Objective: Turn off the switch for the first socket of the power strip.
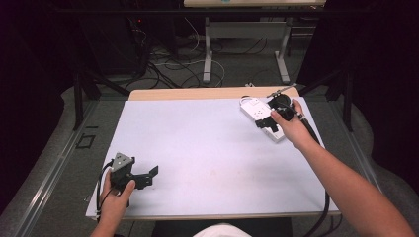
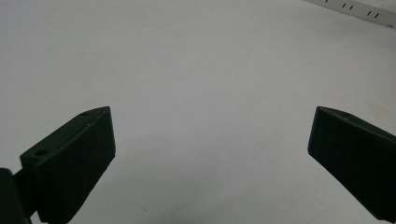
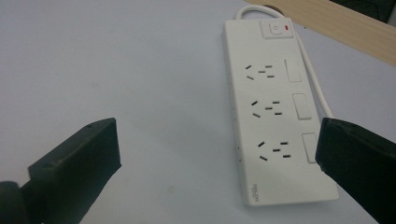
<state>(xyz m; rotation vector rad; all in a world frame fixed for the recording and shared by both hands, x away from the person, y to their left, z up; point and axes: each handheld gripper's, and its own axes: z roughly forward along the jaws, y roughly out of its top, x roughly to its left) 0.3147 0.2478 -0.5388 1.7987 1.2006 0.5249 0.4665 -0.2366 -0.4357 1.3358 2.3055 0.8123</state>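
One power strip (image 3: 275, 112), three sockets.

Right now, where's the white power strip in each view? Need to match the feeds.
High view: the white rectangular plastic power strip lies at the table's far right, partly under the right tongs.
Left gripper view: just a sliver of its edge at the top right corner.
Right gripper view: centre right, lengthwise, switch end farthest away.
Shared landmark: the pale lilac table sheet it lies on.
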